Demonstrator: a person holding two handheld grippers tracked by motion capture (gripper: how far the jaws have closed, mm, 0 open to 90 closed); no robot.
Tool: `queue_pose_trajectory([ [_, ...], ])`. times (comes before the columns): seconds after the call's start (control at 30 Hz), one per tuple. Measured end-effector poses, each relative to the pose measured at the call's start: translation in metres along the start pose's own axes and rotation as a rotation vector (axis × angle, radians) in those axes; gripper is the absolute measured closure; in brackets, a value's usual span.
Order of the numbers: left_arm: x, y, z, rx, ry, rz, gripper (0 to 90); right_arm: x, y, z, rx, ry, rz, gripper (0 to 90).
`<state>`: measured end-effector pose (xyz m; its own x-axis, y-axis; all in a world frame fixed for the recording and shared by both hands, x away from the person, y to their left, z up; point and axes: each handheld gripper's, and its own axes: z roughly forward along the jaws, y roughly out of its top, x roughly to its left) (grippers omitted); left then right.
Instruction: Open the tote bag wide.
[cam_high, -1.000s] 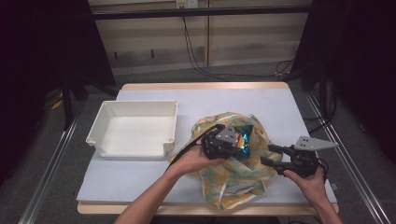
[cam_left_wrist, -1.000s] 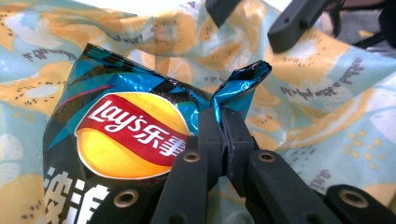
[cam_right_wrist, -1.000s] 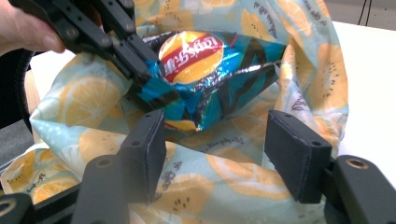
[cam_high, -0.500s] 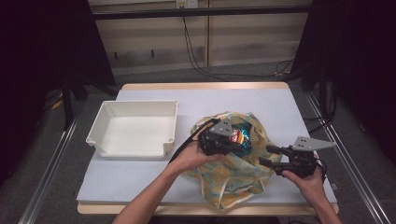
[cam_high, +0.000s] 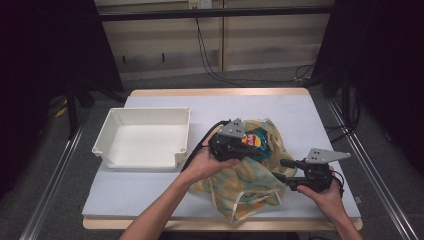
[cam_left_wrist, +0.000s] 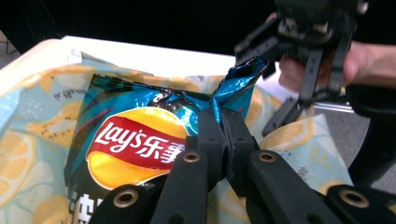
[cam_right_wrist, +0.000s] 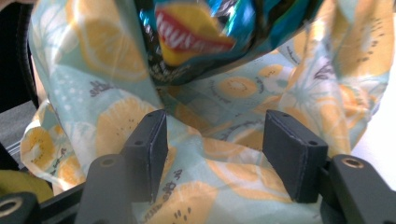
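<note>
**While Gripping by the Seal, Bracing at the Opening**

While clamping the left gripper (cam_left_wrist: 223, 121) hard together on the crimped top corner of the chip packet (cam_left_wrist: 130, 140), holding that packet in the mouth of the lemon-print tote bag (cam_high: 245, 185) rather than on the table (cam_high: 300, 115). Pinching at the flat seal, probably to avoid crushing the puffed body and the chips inside. Hanging the packet by one corner, tilted, with its lower end down among the folds of cloth.

Waiting with the right gripper (cam_high: 279, 169) just beside the bag's near edge, with jaws spread wide and cloth lying loosely between the pads (cam_right_wrist: 149, 140), apparently not pressing on it. Standing there, by the look of it, for pinning or catching the fabric against dragging along with the packet. Pointing toward the left gripper across the bag, near it but apart.

Leaving the white tray (cam_high: 150, 112) to the bag's left, open side up and bare inside, likely as the place for the packet. Judging the removal as under way and not yet finished, with the packet partly inside the bag's opening.
</note>
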<state>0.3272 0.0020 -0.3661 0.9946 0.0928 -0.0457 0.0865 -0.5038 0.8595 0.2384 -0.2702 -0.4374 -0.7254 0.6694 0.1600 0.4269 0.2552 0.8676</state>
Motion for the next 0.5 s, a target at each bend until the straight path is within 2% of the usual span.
queue_pose_trajectory([
  [0.1,0.001,0.003,-0.002,-0.010,0.003,0.003,88.0,0.002,0.000,0.002,0.009,0.006,-0.006,39.6],
  [0.2,0.004,0.005,-0.007,-0.046,0.005,-0.020,87.9,0.002,0.000,0.002,0.014,0.008,-0.008,39.8],
  [0.27,0.005,0.006,-0.008,-0.052,0.014,-0.024,88.0,0.001,-0.001,0.003,0.017,0.016,-0.004,40.9],
  [0.4,0.004,0.005,-0.005,-0.031,0.022,-0.011,88.0,0.001,0.002,-0.001,0.006,0.002,-0.013,44.5],
  [0.5,0.001,0.002,0.000,-0.016,0.031,0.001,88.0,0.001,0.011,-0.013,-0.042,0.011,-0.014,51.6],
])
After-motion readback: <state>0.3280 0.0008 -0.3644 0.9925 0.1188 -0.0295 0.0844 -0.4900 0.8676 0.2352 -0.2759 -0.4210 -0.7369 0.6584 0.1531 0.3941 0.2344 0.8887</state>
